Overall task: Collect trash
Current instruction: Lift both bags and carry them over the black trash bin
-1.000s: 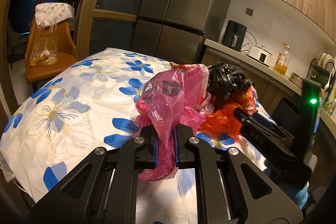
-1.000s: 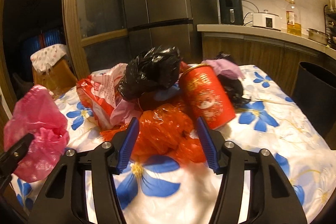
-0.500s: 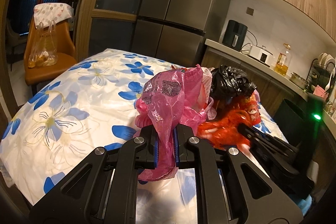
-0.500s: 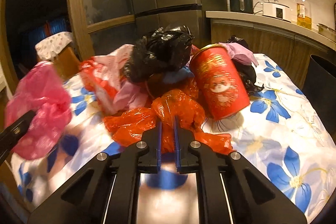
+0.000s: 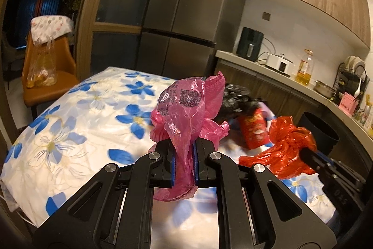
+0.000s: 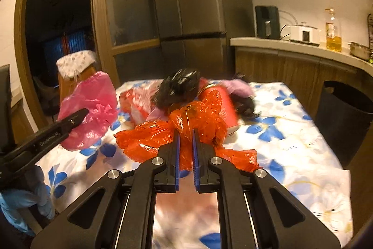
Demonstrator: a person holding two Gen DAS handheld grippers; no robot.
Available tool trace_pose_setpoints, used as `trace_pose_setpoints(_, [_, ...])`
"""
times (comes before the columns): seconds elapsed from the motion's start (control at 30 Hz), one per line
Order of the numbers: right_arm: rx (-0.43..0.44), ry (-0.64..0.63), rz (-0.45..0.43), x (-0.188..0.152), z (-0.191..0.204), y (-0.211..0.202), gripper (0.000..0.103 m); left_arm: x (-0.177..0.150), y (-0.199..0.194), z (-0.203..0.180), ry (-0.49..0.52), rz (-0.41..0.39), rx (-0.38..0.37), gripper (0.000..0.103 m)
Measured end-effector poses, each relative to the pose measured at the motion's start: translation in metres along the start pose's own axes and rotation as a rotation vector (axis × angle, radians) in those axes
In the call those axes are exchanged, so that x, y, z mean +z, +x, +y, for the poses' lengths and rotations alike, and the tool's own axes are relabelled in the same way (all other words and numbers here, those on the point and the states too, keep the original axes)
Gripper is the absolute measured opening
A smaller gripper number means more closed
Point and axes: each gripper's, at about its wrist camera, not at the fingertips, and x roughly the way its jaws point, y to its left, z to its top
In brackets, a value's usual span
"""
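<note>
My left gripper (image 5: 183,163) is shut on a crumpled pink plastic bag (image 5: 186,109) and holds it above the flowered table; the pink bag also shows in the right wrist view (image 6: 91,109). My right gripper (image 6: 185,153) is shut on an orange plastic bag (image 6: 191,130) and has it lifted off the cloth; the orange bag shows in the left wrist view (image 5: 286,146) too. Behind lie a black bag (image 6: 179,88), a red can (image 5: 254,130) on its side and a red-and-white wrapper (image 6: 137,102).
The table carries a white cloth with blue flowers (image 5: 77,123). A black bin (image 6: 345,118) stands at the table's right side. A kitchen counter (image 6: 303,50) with appliances runs along the right wall. An orange chair (image 5: 46,81) with a bag stands at far left.
My right gripper closed on the orange bag and lifted it up and away from the pile. My left gripper kept its hold on the pink bag and rose slightly.
</note>
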Motion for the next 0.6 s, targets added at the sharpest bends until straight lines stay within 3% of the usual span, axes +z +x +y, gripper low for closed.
trace_pose_setpoints(0.33, [-0.132, 0.044, -0.111, 0.022, -0.066, -0.045, 0.01, 0.018, 0.008, -0.073, 0.069, -0.02, -0.111, 0.01])
trace_pose_setpoints(0.6, [-0.292, 0.11, -0.202, 0.043, -0.137, -0.068, 0.01, 0.034, 0.034, -0.151, 0.144, -0.036, -0.23, 0.01])
